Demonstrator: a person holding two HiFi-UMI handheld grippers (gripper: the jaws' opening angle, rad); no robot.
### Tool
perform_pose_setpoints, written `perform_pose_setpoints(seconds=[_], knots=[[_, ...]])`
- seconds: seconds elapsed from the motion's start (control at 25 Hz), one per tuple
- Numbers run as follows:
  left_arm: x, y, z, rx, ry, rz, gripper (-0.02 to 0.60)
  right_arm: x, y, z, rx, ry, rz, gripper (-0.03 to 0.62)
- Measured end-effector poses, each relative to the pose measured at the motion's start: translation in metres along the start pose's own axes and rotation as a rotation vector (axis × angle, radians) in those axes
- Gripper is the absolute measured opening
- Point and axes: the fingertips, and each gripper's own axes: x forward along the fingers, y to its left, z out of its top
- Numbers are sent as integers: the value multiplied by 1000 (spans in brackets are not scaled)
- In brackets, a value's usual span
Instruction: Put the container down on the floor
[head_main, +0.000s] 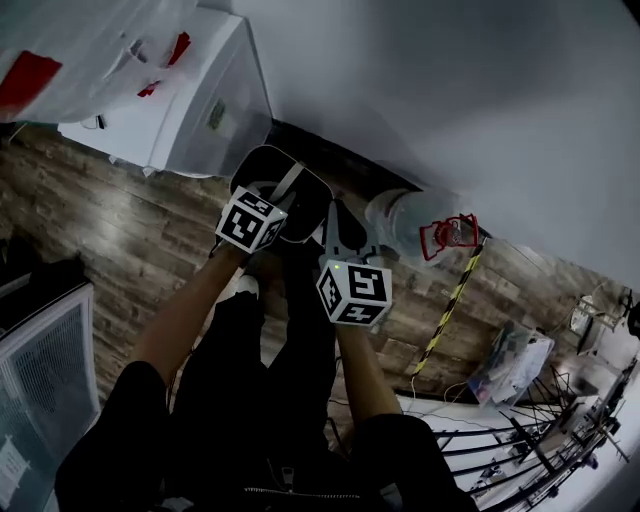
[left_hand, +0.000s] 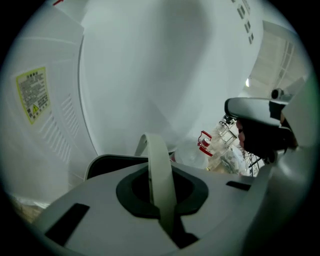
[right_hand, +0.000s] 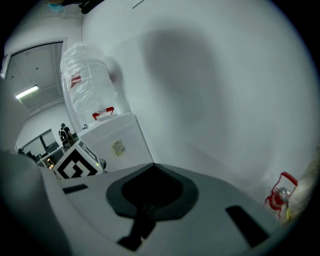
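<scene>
The container (head_main: 283, 192) is a dark bin with a pale rim and a white strap handle (head_main: 287, 183). It hangs in front of me, between the white dispenser and a lying water jug. My left gripper (head_main: 274, 212) is shut on that handle (left_hand: 157, 170); in the left gripper view the strap runs between the closed jaws (left_hand: 161, 210), with the bin's rim (left_hand: 102, 160) behind. Whether the bin touches the floor I cannot tell. My right gripper (head_main: 337, 228) is just right of the bin, shut (right_hand: 146, 212) with nothing in it.
A white water dispenser (head_main: 190, 100) stands at the left against the wall, with a bagged bottle (right_hand: 86, 92) on top. A clear jug with a red cap (head_main: 432, 228) lies on the wooden floor (head_main: 110, 235) at the right. Yellow-black tape (head_main: 450, 300), a wire rack (head_main: 560, 440) and a bin (head_main: 40, 380) lie nearer me.
</scene>
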Motion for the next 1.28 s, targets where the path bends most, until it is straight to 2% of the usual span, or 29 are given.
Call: perform_pose_setpoints(seconds=[0.16, 0.44, 0.56, 0.72, 0.96, 1.28], knots=[[35, 21, -5, -13, 5, 1, 15, 34, -14, -23, -24, -3, 18, 11], [95, 56, -34, -55, 10, 4, 15, 92, -31, -83, 3, -6, 26, 11], [112, 71, -42, -86, -7, 3, 15, 112, -32, -88, -14, -37, 41, 11], [131, 87, -46, -83, -24, 13, 15, 141, -33, -90, -57, -75, 59, 11], [162, 116, -60, -47, -18, 32, 15, 182, -40, -114, -100, -85, 74, 11], [198, 148, -76, -61, -12, 53, 15, 216, -57, -149, -133, -64, 100, 11]])
